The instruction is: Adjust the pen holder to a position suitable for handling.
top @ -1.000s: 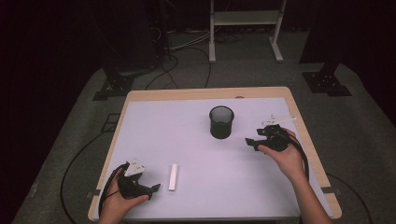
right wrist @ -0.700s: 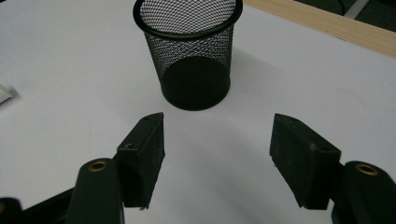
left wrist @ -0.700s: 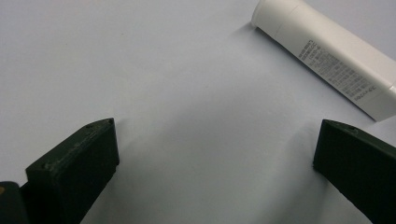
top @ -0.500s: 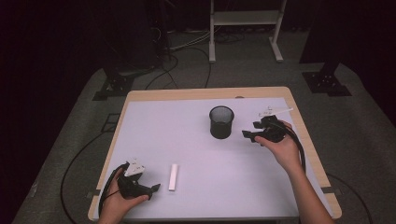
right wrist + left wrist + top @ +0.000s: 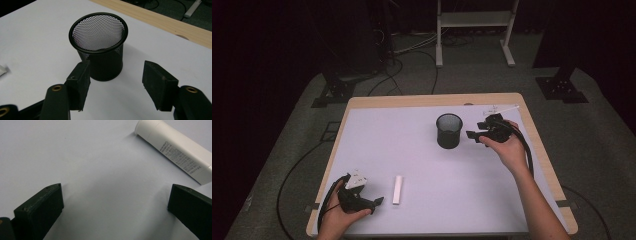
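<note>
- Table [image 5: 377, 130] with a pale white top and a wooden rim, seen from above; we see a person's two forearms coming in from the near edge, each hand holding a black two-jaw gripper.
- We find a black mesh cup [image 5: 449, 130] standing upright and empty, right of the middle of the table.
- We see the right gripper [image 5: 473, 134] just beside the cup on its right, pointed at it. In the right gripper view the jaws stand wide apart, with the cup [image 5: 98, 45] close ahead of them; whether the left jaw touches the cup's wall we cannot tell.
- We find a white tube [image 5: 398, 189] lying flat near the front edge, well apart from the cup.
- We see the left gripper [image 5: 378, 201] low at the front left corner, near the tube. In the left gripper view its jaws are spread with bare table between them, and the tube [image 5: 175, 150] lies ahead and off to one side, untouched.
- We judge the work barely begun: nothing is gripped, the cup holds nothing, and the tube has yet to be picked up.
</note>
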Motion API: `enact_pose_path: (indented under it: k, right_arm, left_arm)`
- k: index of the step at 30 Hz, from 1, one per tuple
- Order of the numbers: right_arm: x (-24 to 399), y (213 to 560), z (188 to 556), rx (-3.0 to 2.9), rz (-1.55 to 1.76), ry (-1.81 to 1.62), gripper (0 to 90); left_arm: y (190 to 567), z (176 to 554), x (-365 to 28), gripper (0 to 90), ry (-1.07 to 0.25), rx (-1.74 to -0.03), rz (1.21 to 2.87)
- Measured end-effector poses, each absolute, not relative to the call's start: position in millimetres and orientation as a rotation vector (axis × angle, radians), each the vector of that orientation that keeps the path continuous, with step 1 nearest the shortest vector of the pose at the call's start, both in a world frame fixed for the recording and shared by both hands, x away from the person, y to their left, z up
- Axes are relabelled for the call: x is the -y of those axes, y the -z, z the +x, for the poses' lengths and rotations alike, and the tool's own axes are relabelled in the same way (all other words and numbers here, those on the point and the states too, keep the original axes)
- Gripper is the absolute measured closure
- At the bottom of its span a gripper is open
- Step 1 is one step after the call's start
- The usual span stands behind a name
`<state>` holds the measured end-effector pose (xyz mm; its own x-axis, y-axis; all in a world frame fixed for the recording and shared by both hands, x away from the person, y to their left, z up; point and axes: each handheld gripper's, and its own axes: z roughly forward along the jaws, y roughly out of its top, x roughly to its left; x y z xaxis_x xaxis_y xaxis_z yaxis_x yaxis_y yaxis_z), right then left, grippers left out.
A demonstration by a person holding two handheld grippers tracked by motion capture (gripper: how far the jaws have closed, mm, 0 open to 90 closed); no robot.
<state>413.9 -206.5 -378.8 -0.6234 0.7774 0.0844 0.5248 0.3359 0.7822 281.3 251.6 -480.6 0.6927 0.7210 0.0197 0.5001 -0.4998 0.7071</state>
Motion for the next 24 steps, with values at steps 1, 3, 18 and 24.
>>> enact_pose_path:
  k: [1, 3, 18, 24]
  right_arm:
    - [205, 378, 415, -2.3, 1.165, -1.174, 38.7]
    - [203, 376, 419, -2.3, 1.162, -1.169, 39.0]
    - [182, 367, 442, -2.328, 1.168, -1.144, 40.3]
    - [175, 363, 453, -2.333, 1.162, -1.128, 40.9]
  left_arm:
    - [481, 281, -252, 0.0, -0.411, -0.929, 2.207]
    - [481, 281, -252, 0.0, -0.41, -0.929, 2.207]
    - [481, 281, -252, 0.0, -0.41, -0.93, 2.206]
    - [481, 281, -252, 0.0, -0.41, -0.93, 2.205]
